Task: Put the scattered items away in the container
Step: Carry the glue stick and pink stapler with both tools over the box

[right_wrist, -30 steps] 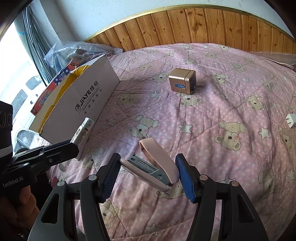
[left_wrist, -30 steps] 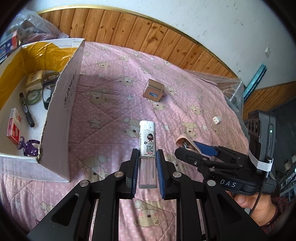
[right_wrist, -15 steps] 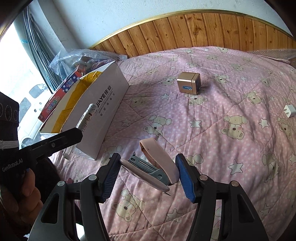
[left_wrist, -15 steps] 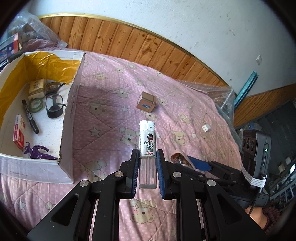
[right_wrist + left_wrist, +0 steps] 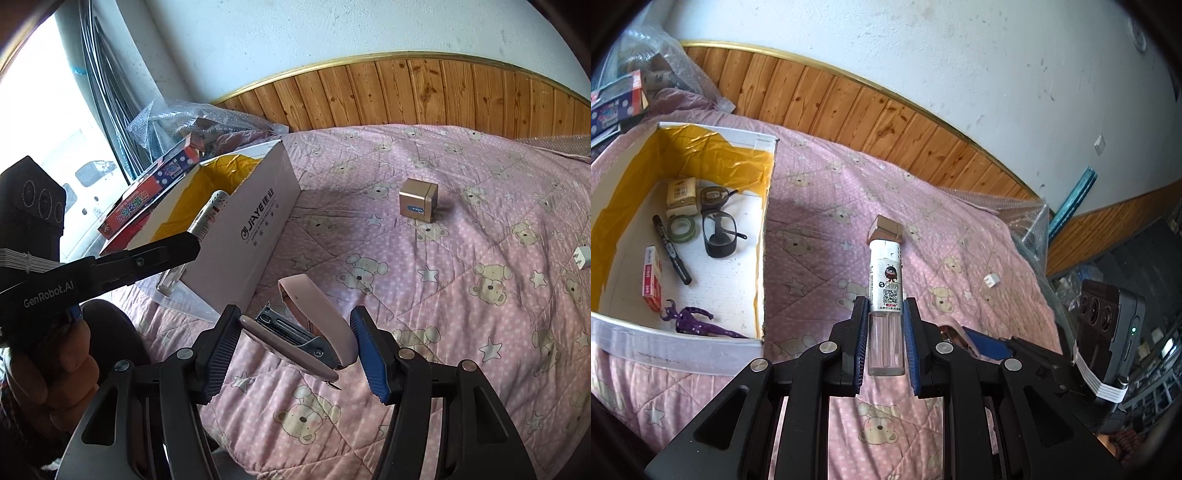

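Observation:
My left gripper (image 5: 885, 325) is shut on a white lighter (image 5: 885, 280) with a clear base, held upright above the pink bedspread, right of the cardboard box (image 5: 768, 192). The lighter also shows in the right wrist view (image 5: 207, 218) beside the box (image 5: 258, 221). My right gripper (image 5: 295, 343) is shut on a pink stapler (image 5: 314, 325), lifted above the bed near the box's corner. The stapler also shows in the left wrist view (image 5: 951, 330). A gold cube box (image 5: 417, 201) and a white charger plug (image 5: 583, 257) lie on the bed.
The box holds glasses (image 5: 718, 225), a tape roll (image 5: 681, 229), a marker (image 5: 670, 249), a red packet (image 5: 652, 277), a purple toy (image 5: 692, 321) and a small carton (image 5: 679, 195). Game boxes (image 5: 147, 203) and bubble wrap (image 5: 192, 122) lie behind it. A wooden headboard (image 5: 406, 92) backs the bed.
Both grippers have risen higher above the bed with their items and drawn closer to the box. More of the box's inside now shows in the left wrist view.

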